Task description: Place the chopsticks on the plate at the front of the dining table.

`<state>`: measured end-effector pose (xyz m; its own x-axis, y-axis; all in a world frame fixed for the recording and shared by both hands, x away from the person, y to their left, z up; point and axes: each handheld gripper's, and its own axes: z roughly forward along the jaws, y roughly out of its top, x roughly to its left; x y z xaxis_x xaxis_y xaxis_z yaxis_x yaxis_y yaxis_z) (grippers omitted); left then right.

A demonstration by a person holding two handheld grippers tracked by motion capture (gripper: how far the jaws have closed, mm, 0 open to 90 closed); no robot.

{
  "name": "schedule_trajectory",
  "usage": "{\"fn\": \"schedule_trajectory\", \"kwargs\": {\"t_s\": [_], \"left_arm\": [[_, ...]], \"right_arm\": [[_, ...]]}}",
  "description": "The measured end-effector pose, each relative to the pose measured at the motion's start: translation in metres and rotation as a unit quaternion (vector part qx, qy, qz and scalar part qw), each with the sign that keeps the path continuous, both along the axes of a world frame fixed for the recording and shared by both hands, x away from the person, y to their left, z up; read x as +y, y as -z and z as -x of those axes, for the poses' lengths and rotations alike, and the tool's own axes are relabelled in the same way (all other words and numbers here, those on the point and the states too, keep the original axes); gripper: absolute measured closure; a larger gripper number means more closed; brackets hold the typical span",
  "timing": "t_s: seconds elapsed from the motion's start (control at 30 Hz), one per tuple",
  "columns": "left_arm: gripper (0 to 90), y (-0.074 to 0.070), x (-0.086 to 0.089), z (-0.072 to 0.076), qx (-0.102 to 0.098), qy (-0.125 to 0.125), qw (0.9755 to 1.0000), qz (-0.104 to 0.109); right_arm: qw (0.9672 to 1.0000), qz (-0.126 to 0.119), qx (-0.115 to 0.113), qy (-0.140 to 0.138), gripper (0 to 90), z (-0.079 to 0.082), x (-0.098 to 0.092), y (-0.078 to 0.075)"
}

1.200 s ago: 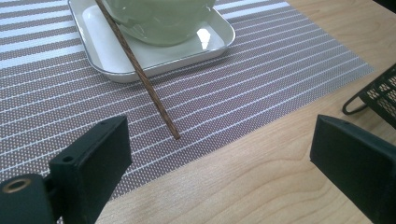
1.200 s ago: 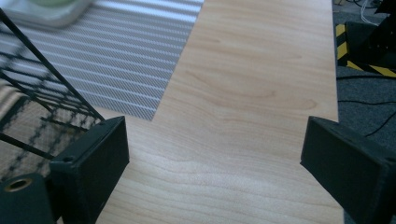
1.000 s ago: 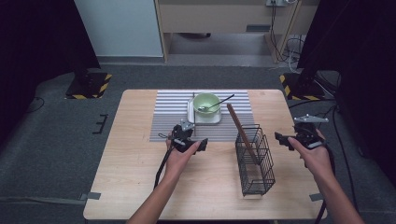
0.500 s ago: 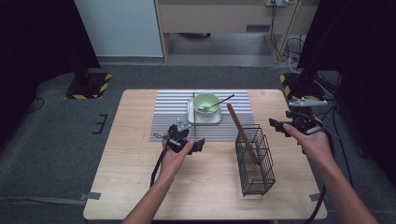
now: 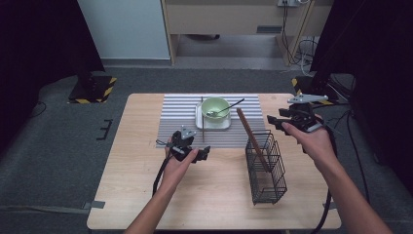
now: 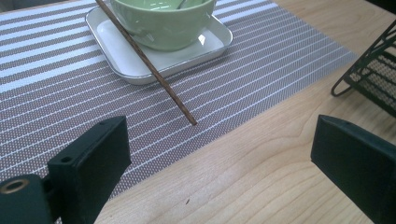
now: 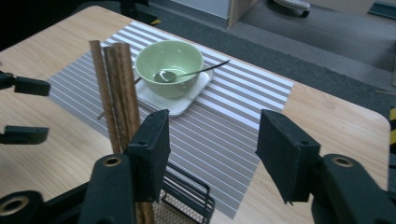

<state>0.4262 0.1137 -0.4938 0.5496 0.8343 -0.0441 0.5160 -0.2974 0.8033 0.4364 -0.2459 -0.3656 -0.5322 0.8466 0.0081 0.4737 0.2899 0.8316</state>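
Bare table (image 5: 146,195) spreads in front of the mat (image 5: 170,119). Left gripper (image 5: 190,146) hovers wide over the mat's near edge, just short of the chopstick (image 6: 149,65) leaning on the tray (image 6: 210,44). Right gripper (image 5: 277,121), jaws just closing on nothing, hangs beyond the rack (image 5: 265,165), which holds the sticks (image 7: 114,88).

The desk (image 5: 224,195) is pale, smooth wood with a matt grain. A woven striped placemat (image 6: 261,65) looks coarse. The green bowl (image 7: 170,65) and white square plate (image 6: 163,60) are glossy ceramic. The black wire basket (image 5: 265,168) is matt metal; the chopstick (image 6: 149,65) is dark wood.
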Motion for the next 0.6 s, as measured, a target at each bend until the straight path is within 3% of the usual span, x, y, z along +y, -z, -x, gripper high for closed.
{"fn": "schedule_trajectory", "kwargs": {"t_s": [0.3, 0.6], "left_arm": [[4.3, 0.003, 0.005, 0.001, 0.003, 0.0, 1.0, 0.002], [4.7, 0.007, 0.012, 0.004, 0.005, 0.003, 1.0, -0.002]], "right_arm": [[0.9998, -0.012, 0.002, -0.017, 52.7, -0.004, 0.014, 0.002], [0.9989, -0.022, -0.006, -0.042, 66.6, -0.004, 0.027, 0.003]]}}
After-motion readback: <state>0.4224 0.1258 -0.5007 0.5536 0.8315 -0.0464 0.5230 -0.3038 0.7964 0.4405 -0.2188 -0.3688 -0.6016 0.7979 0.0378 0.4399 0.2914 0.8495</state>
